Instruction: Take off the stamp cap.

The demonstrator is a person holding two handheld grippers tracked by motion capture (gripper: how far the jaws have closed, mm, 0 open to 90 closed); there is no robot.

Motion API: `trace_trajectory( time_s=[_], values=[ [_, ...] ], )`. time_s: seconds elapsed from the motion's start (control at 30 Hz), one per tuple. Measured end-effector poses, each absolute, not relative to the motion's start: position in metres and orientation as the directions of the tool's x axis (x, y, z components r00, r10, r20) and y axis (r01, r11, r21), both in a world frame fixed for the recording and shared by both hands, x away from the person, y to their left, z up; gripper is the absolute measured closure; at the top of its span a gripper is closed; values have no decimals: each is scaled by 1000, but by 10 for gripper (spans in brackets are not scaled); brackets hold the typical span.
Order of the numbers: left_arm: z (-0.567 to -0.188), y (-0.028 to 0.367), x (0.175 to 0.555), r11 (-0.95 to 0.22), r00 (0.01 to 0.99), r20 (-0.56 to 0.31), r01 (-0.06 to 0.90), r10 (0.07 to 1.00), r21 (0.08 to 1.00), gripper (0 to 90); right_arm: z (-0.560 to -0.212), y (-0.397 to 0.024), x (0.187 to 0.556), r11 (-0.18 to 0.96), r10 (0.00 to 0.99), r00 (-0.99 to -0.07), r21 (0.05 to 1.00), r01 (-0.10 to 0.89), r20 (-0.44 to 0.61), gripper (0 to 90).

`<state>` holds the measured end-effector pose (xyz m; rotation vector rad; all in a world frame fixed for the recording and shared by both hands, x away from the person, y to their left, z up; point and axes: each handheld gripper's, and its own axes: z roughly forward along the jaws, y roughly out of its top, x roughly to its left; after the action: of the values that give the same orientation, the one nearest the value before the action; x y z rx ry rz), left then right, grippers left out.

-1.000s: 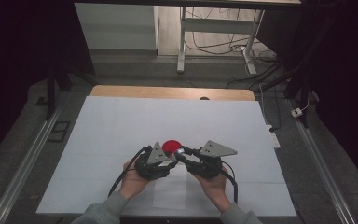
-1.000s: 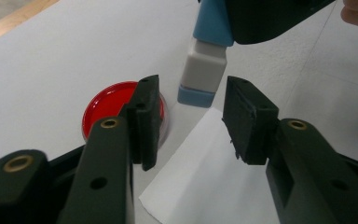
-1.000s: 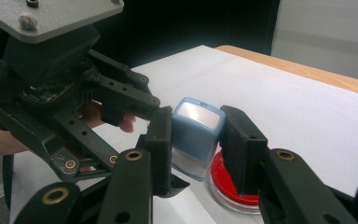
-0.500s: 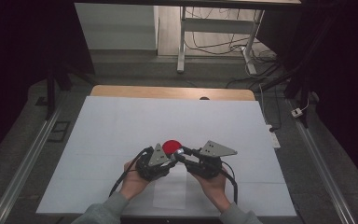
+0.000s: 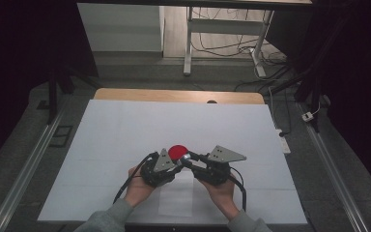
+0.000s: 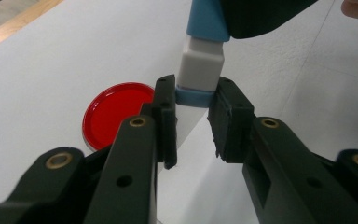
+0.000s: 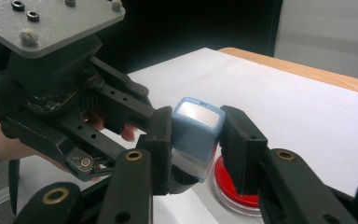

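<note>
Jaws of the left gripper (image 6: 193, 123) have just been closing, and in the left gripper view its black pads now press on the lower blue band of a small blue-and-white stamp (image 6: 200, 70), one pad on each side. The stamp rises between them, with a white middle block and a light blue upper part that runs into the dark body of the other gripper at the top of that view. In the right gripper view the right gripper (image 7: 196, 135) pinches the same stamp (image 7: 193, 135) at its other end: its two pads sit against the blue sides, and the pale, glossy end face tilts up toward the camera. So both grippers clamp one stamp from opposite ends, held in the air above the desk.

In the high view the left gripper (image 5: 174, 165) and the right gripper (image 5: 186, 159) meet tip to tip, each with a grey three-cornered plate on top, and a hand grips each from below, the grey sleeves entering from the desk's near edge.

Just beyond the meeting tips lies a round red lid (image 5: 178, 152), flat on the white desk (image 5: 125, 130), nearer the near edge than the far one and about midway between the left and right edges. The left gripper view shows the red lid (image 6: 114, 112) beside the left jaw, with a raised rim, apart from the stamp.
</note>
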<state>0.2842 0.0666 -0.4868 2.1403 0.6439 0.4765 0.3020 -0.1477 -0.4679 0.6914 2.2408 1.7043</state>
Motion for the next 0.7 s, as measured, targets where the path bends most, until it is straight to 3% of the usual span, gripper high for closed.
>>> trace_trajectory(
  time_s=[0.7],
  values=[
    [-489, 63, 281, -599, 789, 209, 236, 578, 766, 747, -468, -149, 302, 170, 518, -845, 954, 249, 128, 662]
  ],
)
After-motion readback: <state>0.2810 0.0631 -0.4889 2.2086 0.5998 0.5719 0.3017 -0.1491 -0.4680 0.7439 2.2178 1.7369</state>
